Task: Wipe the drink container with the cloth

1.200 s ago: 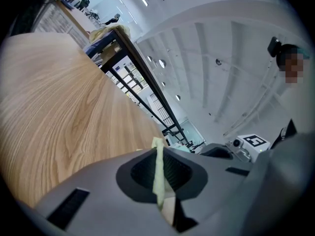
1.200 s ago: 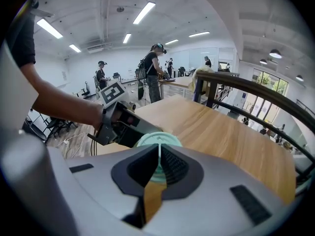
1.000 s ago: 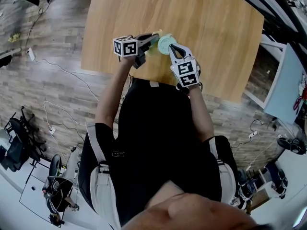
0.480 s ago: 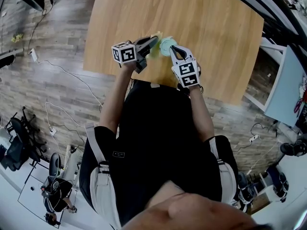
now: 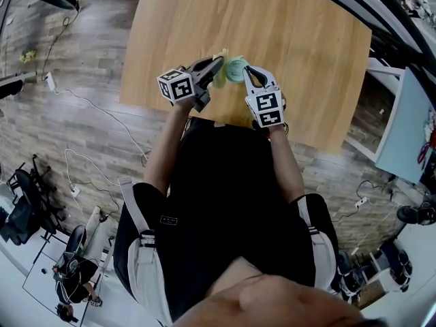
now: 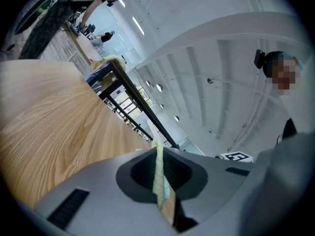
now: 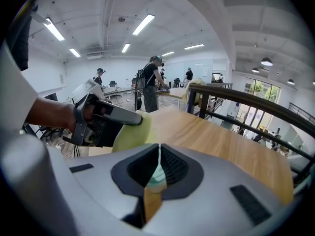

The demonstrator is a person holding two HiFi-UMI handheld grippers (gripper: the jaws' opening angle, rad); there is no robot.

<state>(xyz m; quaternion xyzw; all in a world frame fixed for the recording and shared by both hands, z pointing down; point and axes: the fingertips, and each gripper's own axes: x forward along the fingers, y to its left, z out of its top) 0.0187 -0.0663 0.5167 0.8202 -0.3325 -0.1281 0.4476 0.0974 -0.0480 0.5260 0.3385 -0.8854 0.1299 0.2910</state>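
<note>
In the head view a pale teal drink container (image 5: pixel 235 68) is held over the near edge of the wooden table (image 5: pixel 306 39). My right gripper (image 5: pixel 247 71) is shut on it from the right; in the right gripper view a sliver of teal container (image 7: pixel 156 174) shows between the closed jaws. A yellow-green cloth (image 5: pixel 221 75) is pinched in my left gripper (image 5: pixel 216 63), which is shut on it and presses it against the container's left side. The left gripper view shows a thin strip of cloth (image 6: pixel 159 178) between its jaws. In the right gripper view the cloth (image 7: pixel 132 132) hangs below the left gripper (image 7: pixel 106 118).
The table's near edge (image 5: pixel 204 111) runs just under both grippers. Cables (image 5: pixel 88 101) lie on the wood floor at left. A shelf and a white panel (image 5: pixel 402 128) stand at right. People (image 7: pixel 150 82) work at distant tables.
The left gripper's marker cube has dropped slightly toward the person, tilting the gripper, with the cloth still against the container. The right gripper has hardly moved.
</note>
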